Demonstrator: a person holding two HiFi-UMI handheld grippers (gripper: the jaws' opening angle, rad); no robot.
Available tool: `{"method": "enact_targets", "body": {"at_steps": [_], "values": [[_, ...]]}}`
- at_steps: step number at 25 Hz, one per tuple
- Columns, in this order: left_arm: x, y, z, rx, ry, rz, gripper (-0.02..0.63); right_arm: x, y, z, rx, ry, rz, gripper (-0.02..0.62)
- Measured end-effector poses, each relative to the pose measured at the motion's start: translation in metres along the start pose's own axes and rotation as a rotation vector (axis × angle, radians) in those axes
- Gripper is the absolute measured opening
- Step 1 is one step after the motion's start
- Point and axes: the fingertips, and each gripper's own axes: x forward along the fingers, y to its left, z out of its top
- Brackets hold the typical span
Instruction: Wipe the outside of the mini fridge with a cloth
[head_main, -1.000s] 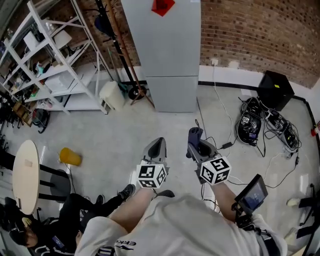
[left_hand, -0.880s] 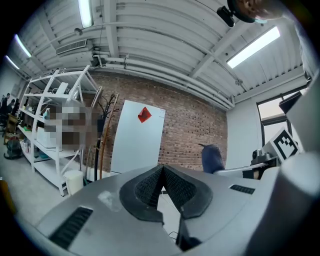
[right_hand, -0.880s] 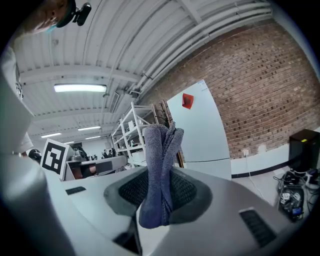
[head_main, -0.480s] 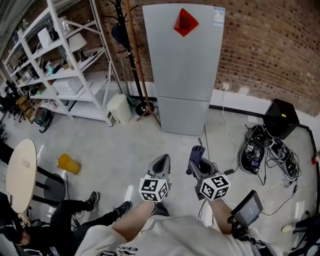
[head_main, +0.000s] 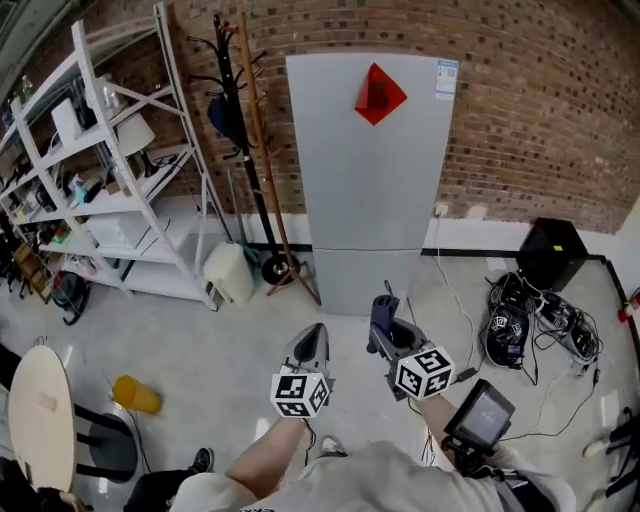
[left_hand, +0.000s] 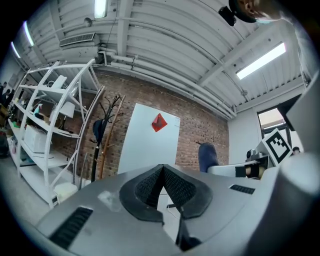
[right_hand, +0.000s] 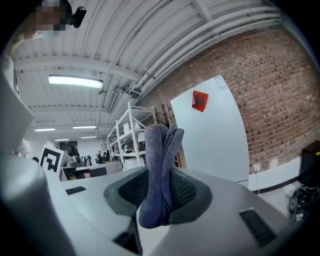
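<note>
Fridge (head_main: 370, 180) stands upright at the far side of the room, its back to the brick wall (head_main: 540, 100). Both its doors are shut, the tall one above the short one. A red diamond sticker (head_main: 380, 93) sits high on the upper door.

The cloth (right_hand: 161, 150), a folded blue-grey one, is clamped between the jaws of the right tool (head_main: 390, 325), and its fold sticks out past the jaw tips. That tool is held over the floor on the near side of the fridge, pointing toward its lower door. Cloth and fridge are well apart and not touching. The left tool (left_hand: 162, 185) is just to the left of the right one. Its jaws are closed together with nothing between them, and it also faces the fridge.

Left of the fridge a wooden coat stand (head_main: 235, 120) leans by the wall. A pale bin (head_main: 228, 272) is at its foot, and I cannot tell what is in it. Further left, a white shelf rack (head_main: 110, 150) holds boxes and small items. To the right of the fridge, a black box (head_main: 552, 255) and a tangle of cables (head_main: 530, 325) lie on the floor. A yellow object (head_main: 135, 395) lies on the floor at the near left.
</note>
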Motion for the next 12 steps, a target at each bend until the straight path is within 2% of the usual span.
{"method": "enact_targets", "body": {"at_steps": [7, 12], "values": [[0.04, 0.073, 0.028, 0.039, 0.003, 0.031, 0.0, 0.077, -0.003, 0.029, -0.058, -0.012, -0.023, 0.106], [0.064, 0.102, 0.038, 0.024, -0.024, 0.039, 0.0, 0.117, -0.013, 0.045, -0.077, -0.029, -0.039, 0.106]]}}
